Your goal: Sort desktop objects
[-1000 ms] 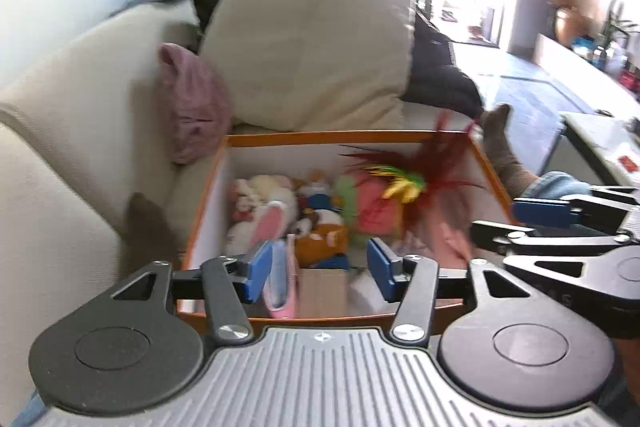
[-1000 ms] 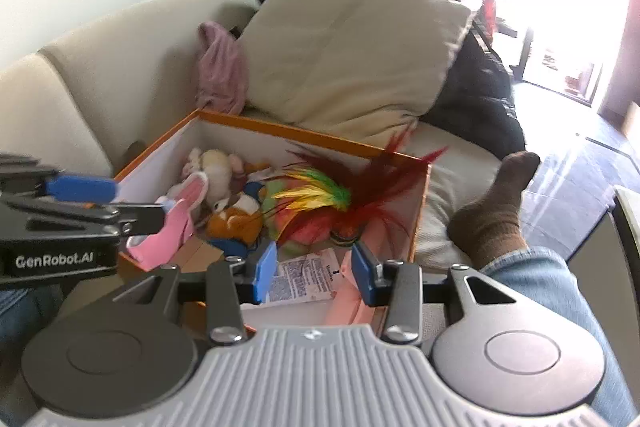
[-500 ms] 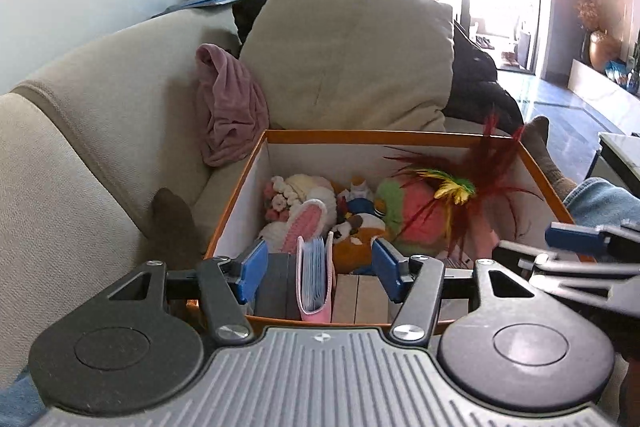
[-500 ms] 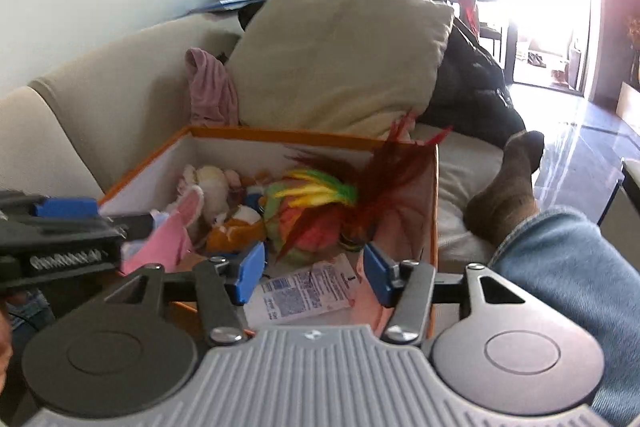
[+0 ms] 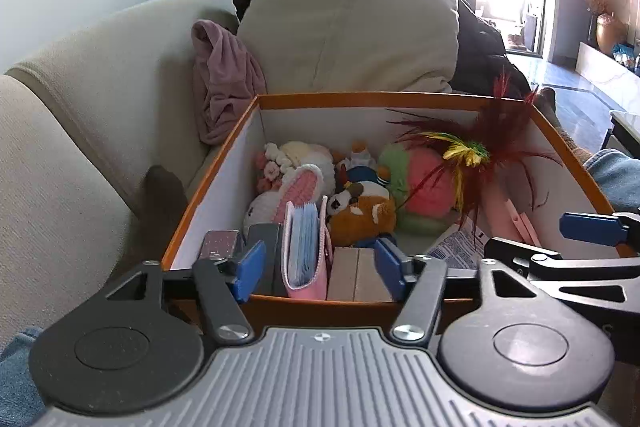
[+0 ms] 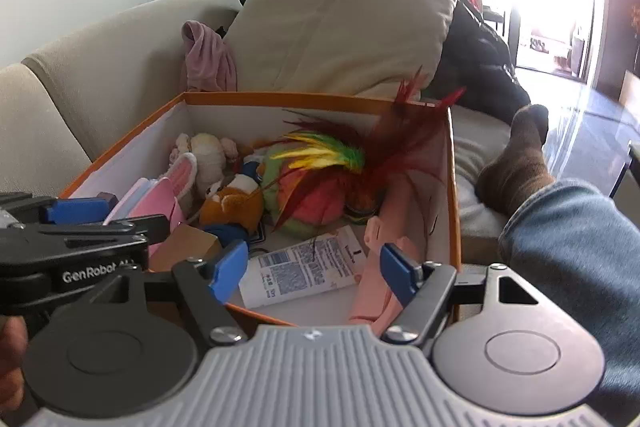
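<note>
An orange-rimmed box (image 5: 400,99) is sitting open. Inside it, plush toys (image 5: 360,211) are lying against the far wall, a pink card holder (image 5: 306,255) is standing upright at the near wall, and a printed packet (image 6: 306,269) is lying flat.
</note>
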Available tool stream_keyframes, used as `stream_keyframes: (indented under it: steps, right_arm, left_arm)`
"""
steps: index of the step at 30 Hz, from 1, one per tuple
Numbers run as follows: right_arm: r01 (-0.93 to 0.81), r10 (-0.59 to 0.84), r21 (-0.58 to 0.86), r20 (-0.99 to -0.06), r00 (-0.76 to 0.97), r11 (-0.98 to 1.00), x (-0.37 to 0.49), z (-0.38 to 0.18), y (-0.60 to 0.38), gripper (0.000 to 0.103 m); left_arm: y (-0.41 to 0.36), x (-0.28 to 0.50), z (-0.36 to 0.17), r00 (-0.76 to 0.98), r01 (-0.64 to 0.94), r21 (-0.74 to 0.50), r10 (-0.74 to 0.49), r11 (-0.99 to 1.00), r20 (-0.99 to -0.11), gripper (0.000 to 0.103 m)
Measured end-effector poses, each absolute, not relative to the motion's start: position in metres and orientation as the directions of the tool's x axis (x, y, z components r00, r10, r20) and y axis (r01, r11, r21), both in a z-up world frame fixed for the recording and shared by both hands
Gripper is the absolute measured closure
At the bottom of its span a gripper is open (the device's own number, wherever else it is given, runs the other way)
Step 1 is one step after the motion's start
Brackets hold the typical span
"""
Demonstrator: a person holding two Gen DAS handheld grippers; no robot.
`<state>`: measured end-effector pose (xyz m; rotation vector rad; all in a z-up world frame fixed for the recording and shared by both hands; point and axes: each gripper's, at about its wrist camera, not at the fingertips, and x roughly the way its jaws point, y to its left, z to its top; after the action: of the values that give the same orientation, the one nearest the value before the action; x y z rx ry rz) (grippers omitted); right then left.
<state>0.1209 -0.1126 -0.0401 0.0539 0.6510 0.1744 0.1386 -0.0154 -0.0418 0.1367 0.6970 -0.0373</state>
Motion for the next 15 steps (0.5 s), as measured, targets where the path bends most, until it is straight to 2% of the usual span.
stream_keyframes:
  steps: [2,15]
  right_arm:
    - [-0.151,0.181,0.101,-0.588,0.788,0.983,0.1196,-0.0412,-0.1120,0.027]
    - [-0.156,0.184,0.098,-0.563,0.806,0.983,0.1168,-0.0433,-0.1135,0.026]
  left_arm:
    - [-0.0144,0.1397,-0.0429,0.763,0.076,0.109,0.012,0.991,-0.646,0.020]
    - [-0.0159,0.1399,-0.0438,0.770,0.073,0.121,0.021,0.990,-0.637,0.018]
